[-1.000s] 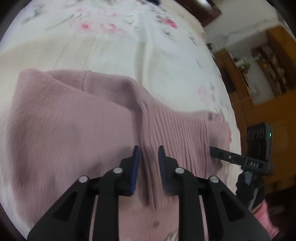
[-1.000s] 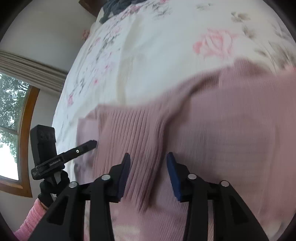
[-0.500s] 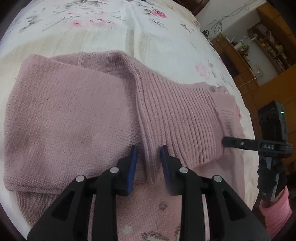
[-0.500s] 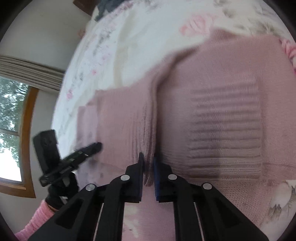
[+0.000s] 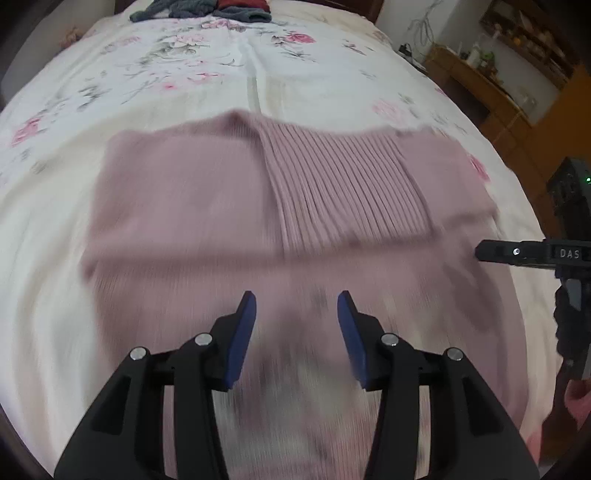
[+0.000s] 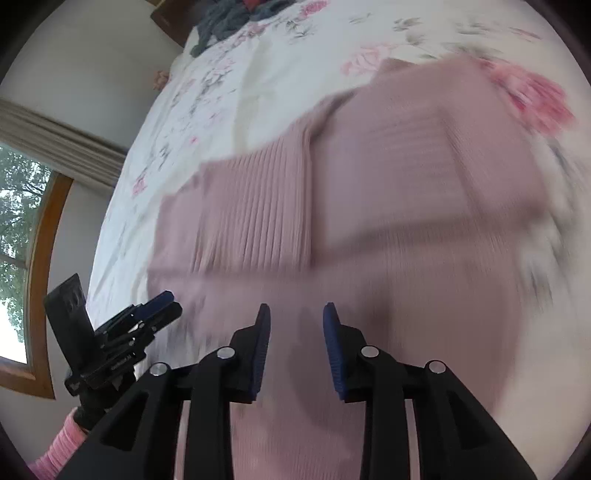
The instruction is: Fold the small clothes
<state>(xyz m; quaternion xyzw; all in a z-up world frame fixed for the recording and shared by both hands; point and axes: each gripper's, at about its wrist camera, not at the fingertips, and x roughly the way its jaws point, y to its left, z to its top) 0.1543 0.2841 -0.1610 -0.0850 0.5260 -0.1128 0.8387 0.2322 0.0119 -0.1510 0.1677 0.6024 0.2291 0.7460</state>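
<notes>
A pink knitted sweater (image 5: 229, 206) lies on the floral bedsheet (image 5: 258, 85), its upper half folded down over the lower part, a ribbed band (image 5: 343, 192) showing on top. My left gripper (image 5: 296, 314) hovers open above the near part of the sweater, nothing between its blue pads. In the right wrist view the same sweater (image 6: 406, 177) fills the middle, and my right gripper (image 6: 296, 325) is open over its near part, holding nothing. The left gripper (image 6: 162, 310) shows at the lower left there; the right gripper (image 5: 517, 253) pokes in at the right edge of the left wrist view.
A pile of dark grey and red clothes (image 5: 199, 9) sits at the far end of the bed. Wooden furniture (image 5: 491, 85) stands to the right of the bed. A window with a wooden frame (image 6: 26, 229) and a curtain is at the left. A pink sleeve (image 6: 59, 446) holds the left gripper.
Both grippers let go of the sweater's folded edge and opened. They pulled back toward the near side, leaving the fold lying flat on the sweater.
</notes>
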